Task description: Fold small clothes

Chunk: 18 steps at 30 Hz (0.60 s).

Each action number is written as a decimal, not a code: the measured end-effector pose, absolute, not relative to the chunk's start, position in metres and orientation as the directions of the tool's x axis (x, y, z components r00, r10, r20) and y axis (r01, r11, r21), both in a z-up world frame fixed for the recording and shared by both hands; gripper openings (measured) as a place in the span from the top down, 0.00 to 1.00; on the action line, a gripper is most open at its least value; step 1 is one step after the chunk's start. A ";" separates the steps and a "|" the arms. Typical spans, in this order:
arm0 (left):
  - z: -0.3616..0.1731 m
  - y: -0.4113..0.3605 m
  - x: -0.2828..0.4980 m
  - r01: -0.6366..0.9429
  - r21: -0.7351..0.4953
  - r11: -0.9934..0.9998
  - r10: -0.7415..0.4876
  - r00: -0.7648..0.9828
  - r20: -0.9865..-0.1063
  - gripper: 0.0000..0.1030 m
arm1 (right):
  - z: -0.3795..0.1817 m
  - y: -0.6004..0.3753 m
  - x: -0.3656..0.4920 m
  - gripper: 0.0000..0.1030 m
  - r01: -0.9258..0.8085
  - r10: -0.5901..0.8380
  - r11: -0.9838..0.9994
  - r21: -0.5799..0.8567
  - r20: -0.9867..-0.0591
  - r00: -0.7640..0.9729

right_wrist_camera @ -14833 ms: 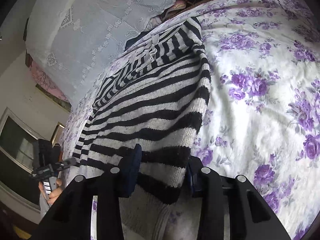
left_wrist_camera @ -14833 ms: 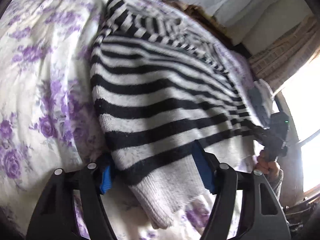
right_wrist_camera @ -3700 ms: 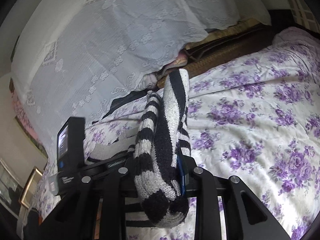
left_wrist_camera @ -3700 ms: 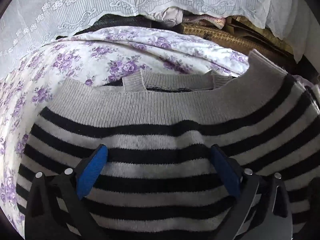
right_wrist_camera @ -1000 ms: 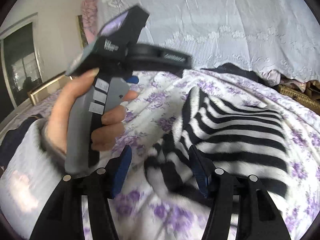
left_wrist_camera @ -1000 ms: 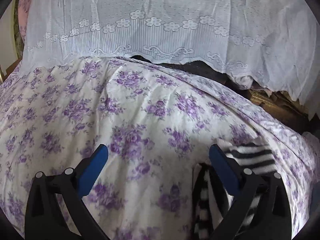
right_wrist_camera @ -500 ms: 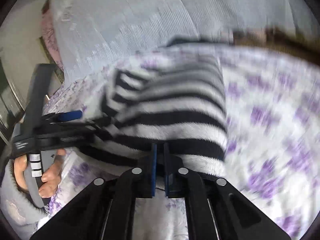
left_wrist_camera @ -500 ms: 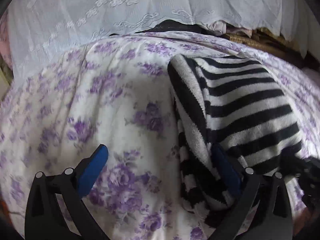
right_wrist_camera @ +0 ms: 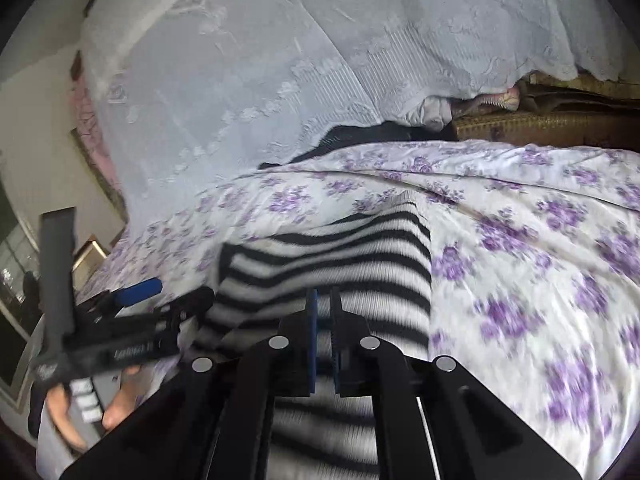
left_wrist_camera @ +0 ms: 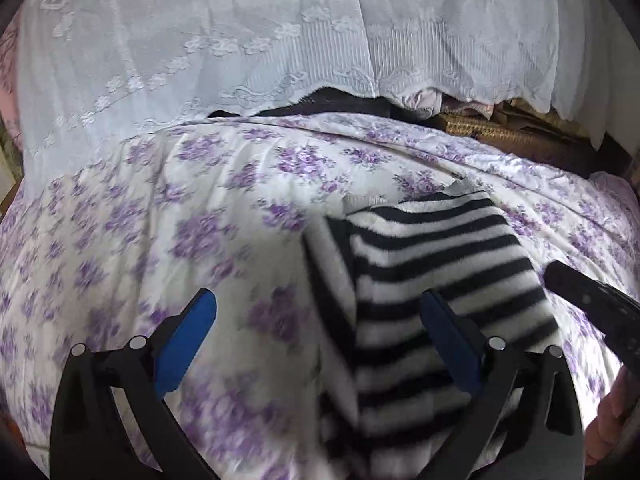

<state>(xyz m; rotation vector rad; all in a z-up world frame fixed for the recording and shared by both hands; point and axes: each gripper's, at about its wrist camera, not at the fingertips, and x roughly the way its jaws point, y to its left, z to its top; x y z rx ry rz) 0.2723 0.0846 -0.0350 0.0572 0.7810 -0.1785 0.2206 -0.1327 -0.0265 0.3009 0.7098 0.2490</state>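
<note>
- Lying folded on the bed [left_wrist_camera: 168, 208], a black-and-white striped sweater [left_wrist_camera: 432, 264] is sitting toward the far edge of the purple-flowered bedspread, close to the white lace cover [left_wrist_camera: 280, 40] draped behind it.
- The left tool [left_wrist_camera: 316, 332] is hovering with its blue pads [left_wrist_camera: 188, 332] spread wide, released; one pad is over the bedspread, the other over the sweater's left part.
- The right tool [right_wrist_camera: 324, 308] is showing its fingers pressed nearly together above the sweater's near edge; whether cloth is caught between them is unclear.
- A hand [right_wrist_camera: 68, 420] is gripping the left tool's handle at the bed's left side.
</note>
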 end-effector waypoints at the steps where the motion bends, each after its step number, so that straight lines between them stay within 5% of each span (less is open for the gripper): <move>1: -0.041 0.082 0.283 0.167 -0.004 0.986 -0.120 0.688 -0.715 0.04 | -0.035 -0.131 0.232 0.93 -0.103 0.305 0.935 0.340 -0.619 0.724; 4: -0.080 0.081 0.312 0.152 -0.016 0.988 -0.106 0.608 -0.787 0.04 | -0.062 -0.131 0.249 0.98 -0.113 0.298 0.942 0.316 -0.635 0.712; 6: -0.093 0.092 0.315 0.153 -0.114 0.982 -0.184 0.602 -0.777 0.04 | -0.064 -0.129 0.247 0.99 -0.127 0.289 0.949 0.290 -0.628 0.723; 11: -0.082 0.094 0.301 0.152 -0.081 0.985 -0.161 0.643 -0.749 0.04 | -0.055 -0.134 0.227 0.99 -0.120 0.291 0.942 0.314 -0.583 0.758; 18: -0.069 0.119 0.241 0.207 -0.212 0.955 -0.296 0.635 -0.713 0.04 | -0.039 -0.133 0.167 0.84 -0.163 0.280 0.954 0.251 -0.559 0.780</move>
